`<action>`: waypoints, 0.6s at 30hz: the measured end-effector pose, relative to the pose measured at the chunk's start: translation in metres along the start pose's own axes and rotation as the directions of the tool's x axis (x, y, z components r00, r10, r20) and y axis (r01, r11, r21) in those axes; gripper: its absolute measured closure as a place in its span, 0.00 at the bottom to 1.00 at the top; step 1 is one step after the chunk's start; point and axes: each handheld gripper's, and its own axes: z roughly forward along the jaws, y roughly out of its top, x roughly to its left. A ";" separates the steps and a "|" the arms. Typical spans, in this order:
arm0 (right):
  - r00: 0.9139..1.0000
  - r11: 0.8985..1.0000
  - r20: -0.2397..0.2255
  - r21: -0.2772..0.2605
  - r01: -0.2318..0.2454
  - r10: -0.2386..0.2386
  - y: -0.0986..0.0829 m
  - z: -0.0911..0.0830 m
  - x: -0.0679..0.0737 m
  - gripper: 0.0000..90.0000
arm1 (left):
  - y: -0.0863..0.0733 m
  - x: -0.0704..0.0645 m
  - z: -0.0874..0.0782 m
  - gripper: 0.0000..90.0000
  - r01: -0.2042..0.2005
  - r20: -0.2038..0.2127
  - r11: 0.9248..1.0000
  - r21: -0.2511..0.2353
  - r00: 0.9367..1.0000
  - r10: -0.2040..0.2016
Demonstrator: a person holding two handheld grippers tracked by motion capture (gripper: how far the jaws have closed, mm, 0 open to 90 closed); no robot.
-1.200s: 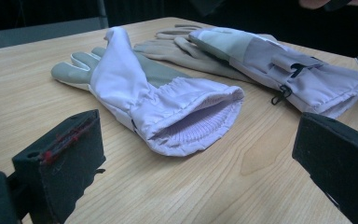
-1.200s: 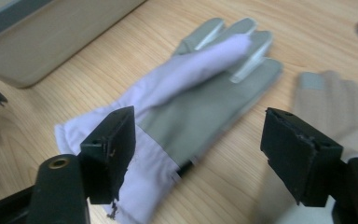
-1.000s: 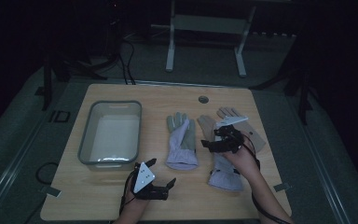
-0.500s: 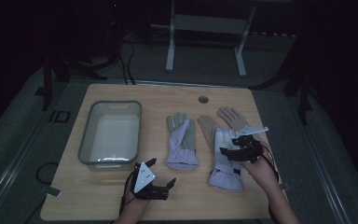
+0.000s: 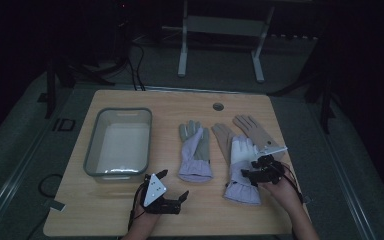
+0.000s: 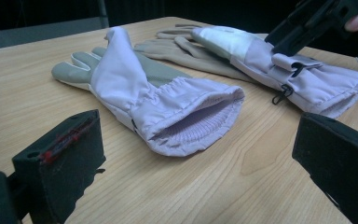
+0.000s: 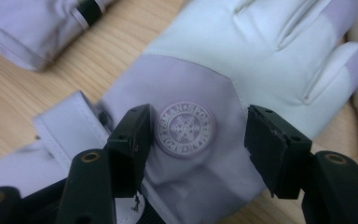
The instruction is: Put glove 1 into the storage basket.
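- Right tool point(image 5: 254, 170) now sits over the wrist area of the right-hand lilac glove point(image 5: 242, 170), nearer the person than a second ago, when it was out over the beige glove point(image 5: 252, 131) past it; half a second ago it was at the far right edge of the pair.
- Its jaws stand apart, straddling the round snowflake badge point(image 7: 185, 129) on the glove's back; nothing pinched yet, as the right gripper view shows.
- That glove lies flat on the tabletop point(image 5: 180, 102), partly on top of the beige glove, cuff toward the person, strap and clip at the cuff.
- Judgement: the shift reads as lining up a grab on the glove's back; closing comes next.
- Left tool point(image 5: 172, 200) has not moved over the last second, parked at the near edge, jaws wide apart, empty.
- It looks at the other lilac glove point(image 6: 149, 100), lying unmoved, open cuff facing it.
- Grey bin point(image 5: 96, 145) stands on the left of the tabletop, empty, well apart from both gloves; likely destination, not yet used.
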 end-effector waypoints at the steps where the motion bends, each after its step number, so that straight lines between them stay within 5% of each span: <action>1: 1.000 1.000 0.001 0.007 0.006 -0.006 -0.001 0.002 0.000 0.47 | 0.000 0.000 0.000 0.02 -0.001 0.000 1.000 0.001 1.000 0.001; 6: 0.999 0.999 -0.033 0.019 0.037 -0.036 -0.004 0.007 -0.001 0.68 | 0.000 0.000 0.000 0.02 -0.003 -0.002 1.000 0.000 1.000 0.003; 18: 1.000 1.000 0.010 -0.014 -0.006 0.007 -0.006 -0.005 0.008 0.83 | 0.000 0.000 0.000 0.02 0.000 -0.004 1.000 0.001 1.000 0.000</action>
